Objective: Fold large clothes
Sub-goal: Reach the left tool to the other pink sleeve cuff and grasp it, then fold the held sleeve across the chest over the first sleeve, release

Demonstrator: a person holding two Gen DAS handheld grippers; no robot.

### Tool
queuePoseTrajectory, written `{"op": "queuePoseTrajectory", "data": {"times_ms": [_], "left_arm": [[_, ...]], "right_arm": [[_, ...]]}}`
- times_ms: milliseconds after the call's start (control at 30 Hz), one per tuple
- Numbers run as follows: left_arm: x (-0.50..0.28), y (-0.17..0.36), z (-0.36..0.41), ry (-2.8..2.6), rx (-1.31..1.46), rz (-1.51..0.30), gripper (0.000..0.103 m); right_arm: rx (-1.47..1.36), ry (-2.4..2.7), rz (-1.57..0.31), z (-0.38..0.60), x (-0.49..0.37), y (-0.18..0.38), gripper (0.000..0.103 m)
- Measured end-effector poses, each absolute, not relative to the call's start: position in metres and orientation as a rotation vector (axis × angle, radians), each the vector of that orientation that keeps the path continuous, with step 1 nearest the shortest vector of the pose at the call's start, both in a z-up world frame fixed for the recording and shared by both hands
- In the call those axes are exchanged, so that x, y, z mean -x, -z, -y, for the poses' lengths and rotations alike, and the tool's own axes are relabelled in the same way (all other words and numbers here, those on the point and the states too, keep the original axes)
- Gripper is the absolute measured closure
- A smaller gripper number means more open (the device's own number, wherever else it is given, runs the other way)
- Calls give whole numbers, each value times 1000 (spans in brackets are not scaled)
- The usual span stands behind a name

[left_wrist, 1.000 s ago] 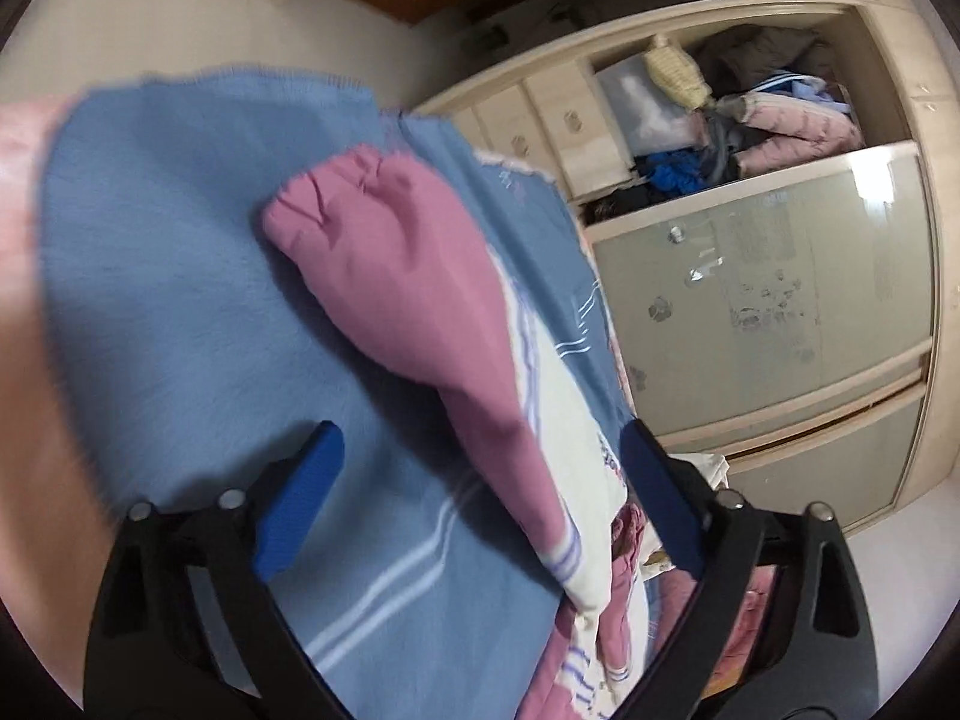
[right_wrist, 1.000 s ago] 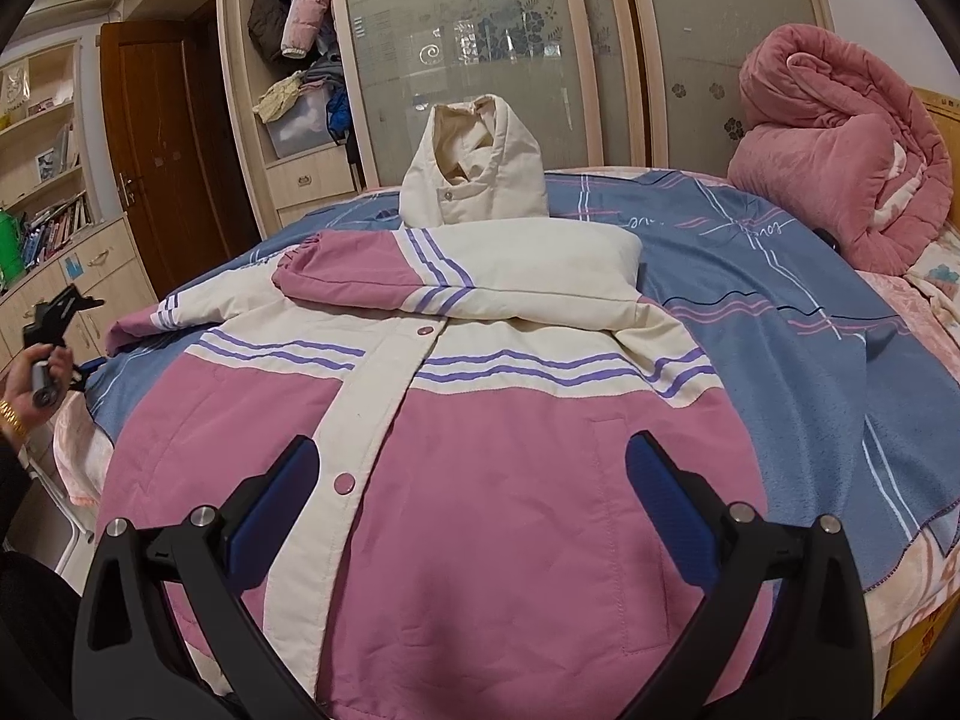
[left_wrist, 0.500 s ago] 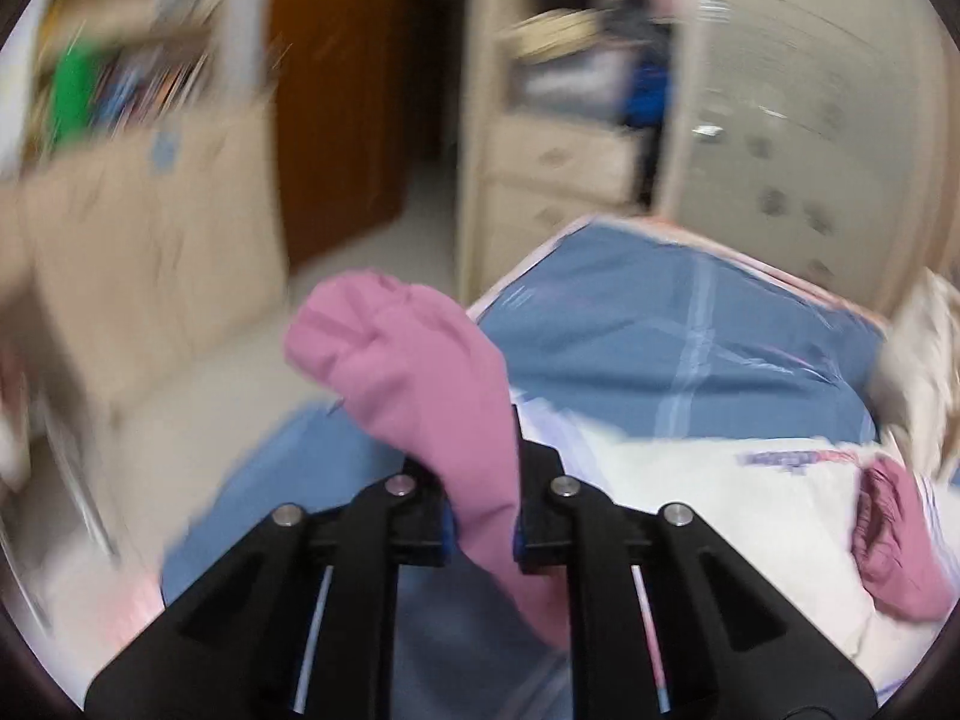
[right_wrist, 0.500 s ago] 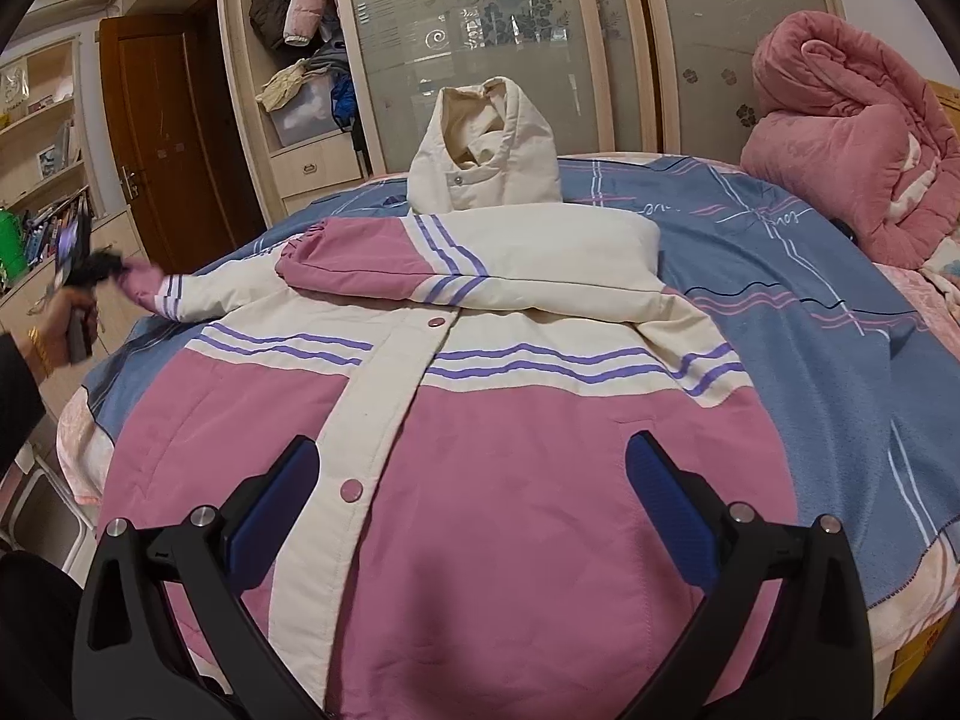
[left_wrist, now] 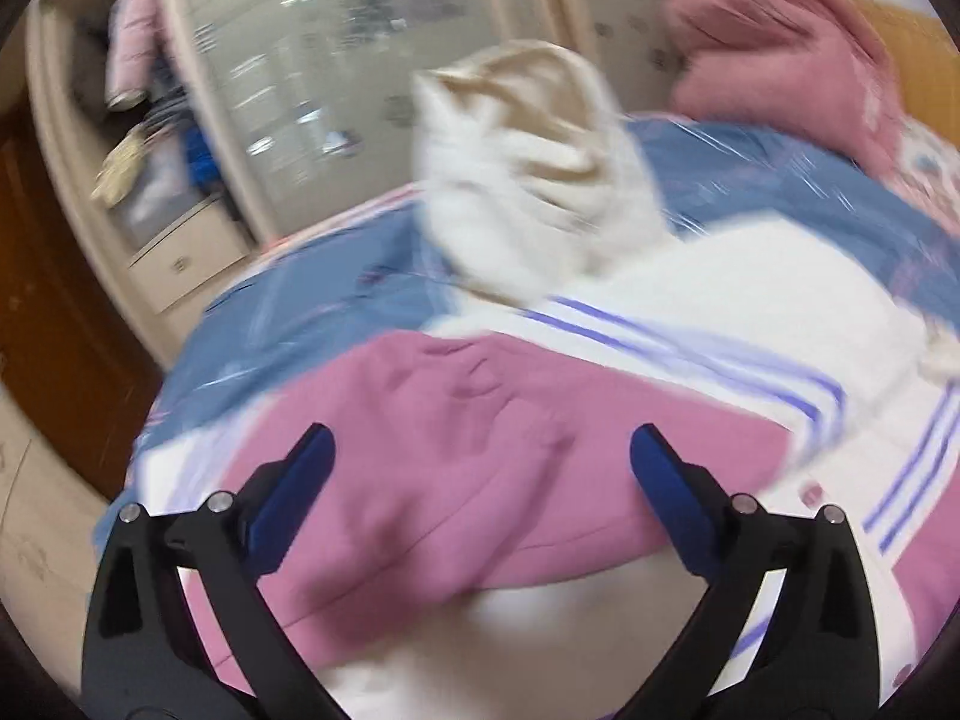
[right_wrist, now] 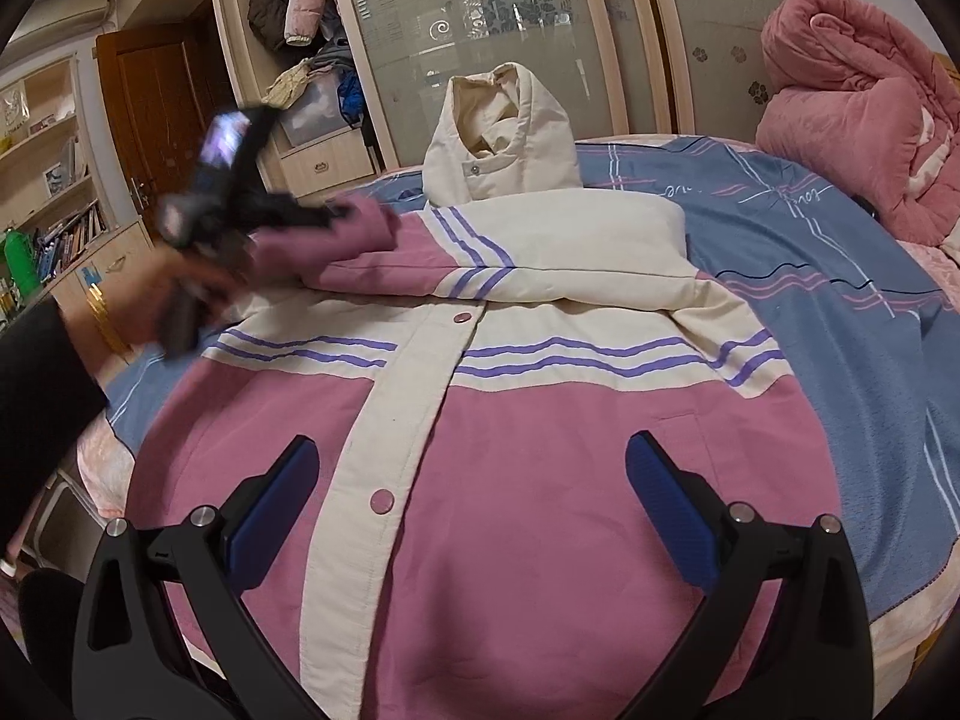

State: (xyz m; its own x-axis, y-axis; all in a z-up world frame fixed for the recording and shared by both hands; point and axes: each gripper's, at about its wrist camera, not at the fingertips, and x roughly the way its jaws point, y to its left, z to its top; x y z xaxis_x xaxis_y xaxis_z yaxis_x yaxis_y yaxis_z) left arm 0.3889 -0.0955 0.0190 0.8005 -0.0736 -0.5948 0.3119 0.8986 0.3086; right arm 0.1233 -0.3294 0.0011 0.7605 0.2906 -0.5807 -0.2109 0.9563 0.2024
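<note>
Since half a second ago, the pink sleeve (left_wrist: 480, 456) has been carried across onto the jacket (right_wrist: 540, 480) chest and released: left gripper (left_wrist: 480, 462) is now spread wide above it, holding nothing. Right gripper (right_wrist: 468, 480) is held open over the hem. Jacket lies flat on the bed (right_wrist: 840, 252), hood (right_wrist: 504, 132) upright. Sleeve folding looks finished; next, the hem would need to be gripped and folded upward.

bedroom is shown; frosted-glass wardrobe doors (right_wrist: 480, 24) are set behind a bed covered by a blue sheet (right_wrist: 810, 228). brown wooden door (right_wrist: 156, 96) and bookshelf (right_wrist: 54, 180) are seen at left, pink quilt (right_wrist: 852, 114) piled at right.
</note>
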Motion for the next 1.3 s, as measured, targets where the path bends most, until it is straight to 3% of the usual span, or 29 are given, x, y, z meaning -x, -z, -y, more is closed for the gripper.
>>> {"op": "queuePoseTrajectory", "data": {"times_ms": [133, 300, 567, 733, 1300], "left_arm": [[-346, 1, 122, 303, -432, -588, 2], [-263, -29, 117, 318, -323, -479, 2], [-117, -53, 50, 116, -109, -480, 2], [-106, -32, 7, 21, 53, -520, 2], [-98, -12, 26, 98, -28, -618, 2]], "right_arm": [[-133, -281, -664, 330, -123, -1, 1], [-141, -284, -657, 334, -118, -2, 1], [-129, -268, -651, 339, -108, -2, 1], [-116, -246, -627, 345, -100, -3, 1], [-75, -188, -604, 353, -88, -4, 1]]}}
